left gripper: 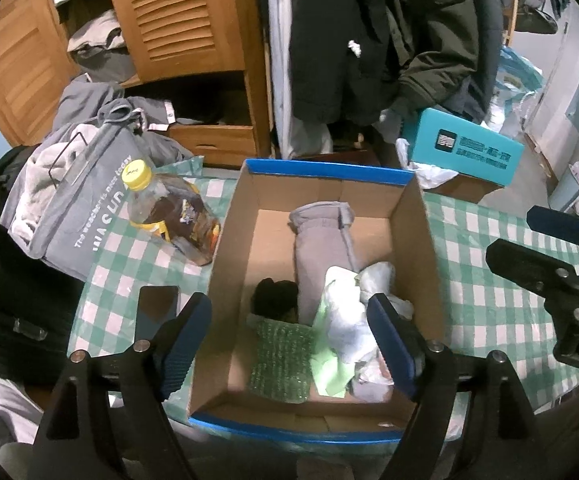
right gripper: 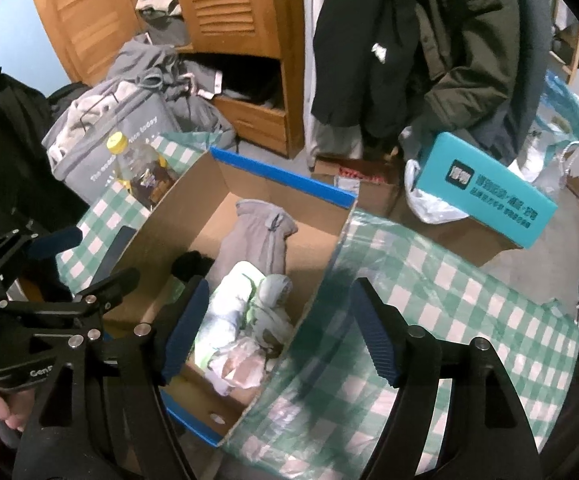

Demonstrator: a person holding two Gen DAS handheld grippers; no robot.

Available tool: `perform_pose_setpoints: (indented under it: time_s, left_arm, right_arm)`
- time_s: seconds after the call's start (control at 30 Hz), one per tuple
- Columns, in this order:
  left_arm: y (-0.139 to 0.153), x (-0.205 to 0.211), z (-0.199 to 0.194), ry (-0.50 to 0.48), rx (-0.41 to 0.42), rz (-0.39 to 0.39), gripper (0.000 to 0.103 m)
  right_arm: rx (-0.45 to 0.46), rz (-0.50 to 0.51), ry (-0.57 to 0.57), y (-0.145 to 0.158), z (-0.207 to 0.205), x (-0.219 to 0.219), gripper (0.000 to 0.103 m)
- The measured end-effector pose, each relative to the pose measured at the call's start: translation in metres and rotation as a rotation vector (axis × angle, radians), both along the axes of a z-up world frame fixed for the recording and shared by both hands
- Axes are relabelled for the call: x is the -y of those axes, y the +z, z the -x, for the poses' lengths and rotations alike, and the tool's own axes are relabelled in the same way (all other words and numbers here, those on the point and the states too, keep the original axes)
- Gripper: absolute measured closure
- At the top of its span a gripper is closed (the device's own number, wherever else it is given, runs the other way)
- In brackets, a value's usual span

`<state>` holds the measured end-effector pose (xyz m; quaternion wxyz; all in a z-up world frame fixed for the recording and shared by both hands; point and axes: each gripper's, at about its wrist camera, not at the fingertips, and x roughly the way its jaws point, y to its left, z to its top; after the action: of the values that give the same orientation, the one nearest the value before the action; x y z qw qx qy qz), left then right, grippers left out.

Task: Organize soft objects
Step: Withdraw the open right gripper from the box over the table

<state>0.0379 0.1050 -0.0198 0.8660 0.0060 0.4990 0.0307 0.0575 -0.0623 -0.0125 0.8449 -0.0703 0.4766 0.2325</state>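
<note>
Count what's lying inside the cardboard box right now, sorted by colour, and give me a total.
Grey: 1, a long grey fleece piece
Black: 1, a black fuzzy item
Green: 1, a green mesh pad
White or pale: 1, a crumpled pale cloth bundle, too tangled to split into pieces
Total: 4

Both the left gripper (left gripper: 289,344) and right gripper (right gripper: 275,332) point steeply downward, jaws spread wide, gripping nothing.

Both wrist views look steeply down, from near, into the cardboard box (left gripper: 409,216); the right view sees the same box (right gripper: 161,232) from its right side.
</note>
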Motion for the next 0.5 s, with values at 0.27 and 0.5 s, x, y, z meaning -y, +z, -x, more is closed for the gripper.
perform_pose_setpoints:
  time_s: [0.27,0.5]
  left_arm:
    - [0.018,0.022,0.008,-0.038,0.041,-0.006,0.008]
    - [0.032,0.036,0.017,-0.06,0.099,-0.019,0.001]
  right_arm:
    - [0.071,-0.01,-0.061,0.017,0.016,0.028,0.027]
    - [0.137,-0.01,-0.139,0.026,0.029,0.059,0.027]
